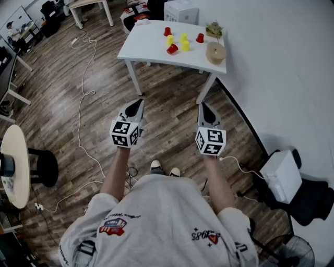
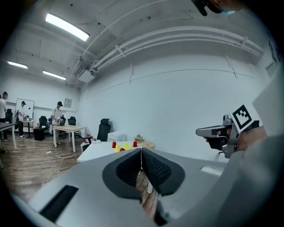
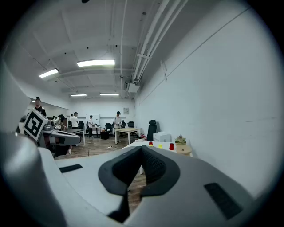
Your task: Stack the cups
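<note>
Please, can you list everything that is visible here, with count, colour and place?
table: one, white, ahead by the wall
red cups: three, on the table
yellow cups: three, among the red cups
plant: one, green, table's far right corner
disc: one, tan, table's right edge
boxes: two, white, one behind the table, one on the floor at right
round table: one, pale, far left
left gripper: shut, empty
right gripper: shut, empty

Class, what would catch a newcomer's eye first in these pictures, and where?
The left hand-held gripper and right hand-held gripper, both shut and empty, point ahead above the wooden floor. Beyond them a white table carries scattered red cups and yellow cups, none stacked.
</note>
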